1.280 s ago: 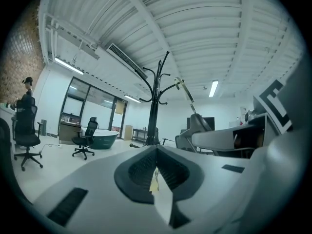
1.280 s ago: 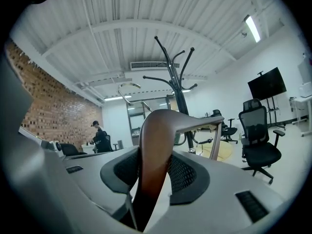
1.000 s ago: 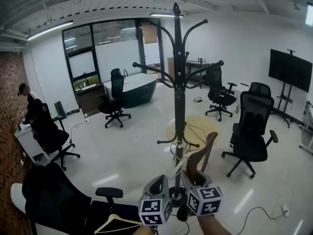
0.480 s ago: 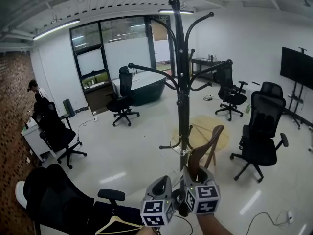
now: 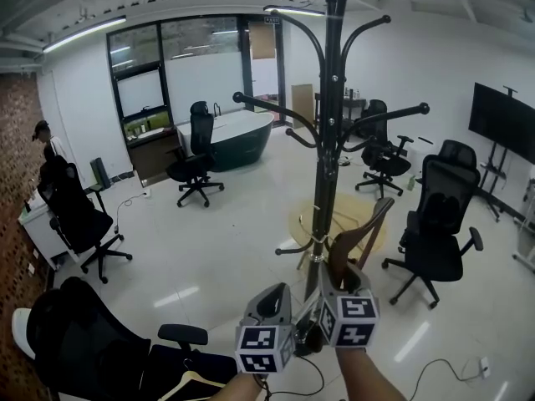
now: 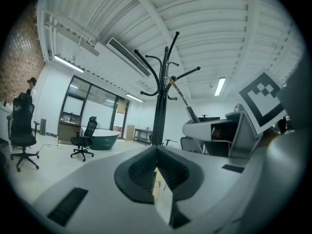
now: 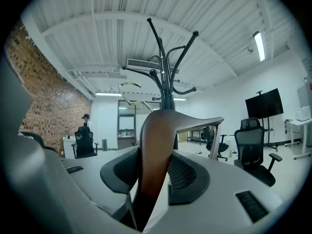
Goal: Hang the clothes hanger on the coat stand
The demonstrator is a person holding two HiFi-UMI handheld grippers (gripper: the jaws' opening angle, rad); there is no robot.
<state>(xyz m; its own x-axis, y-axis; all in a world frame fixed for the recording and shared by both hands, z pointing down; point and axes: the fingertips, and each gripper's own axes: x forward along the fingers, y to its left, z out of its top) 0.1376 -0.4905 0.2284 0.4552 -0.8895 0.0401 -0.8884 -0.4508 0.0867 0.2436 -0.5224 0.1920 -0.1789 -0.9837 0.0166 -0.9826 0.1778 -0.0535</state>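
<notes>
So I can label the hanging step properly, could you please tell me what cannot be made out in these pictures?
- Coat stand base: head view, mostly hidden behind the left gripper and right gripper.
- Wooden hanger lower end: right gripper view, cut off at the bottom edge.
- Second hanger on the office chair: head view, cut off at the bottom edge.

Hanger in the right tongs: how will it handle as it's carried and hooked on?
Probably stiff: the hanger looks like thick wood, unsagging in the right tongs. Likely light: one grip carries it. Its smooth rounded surface might pivot between the pads when the hook meets the stand.
</notes>
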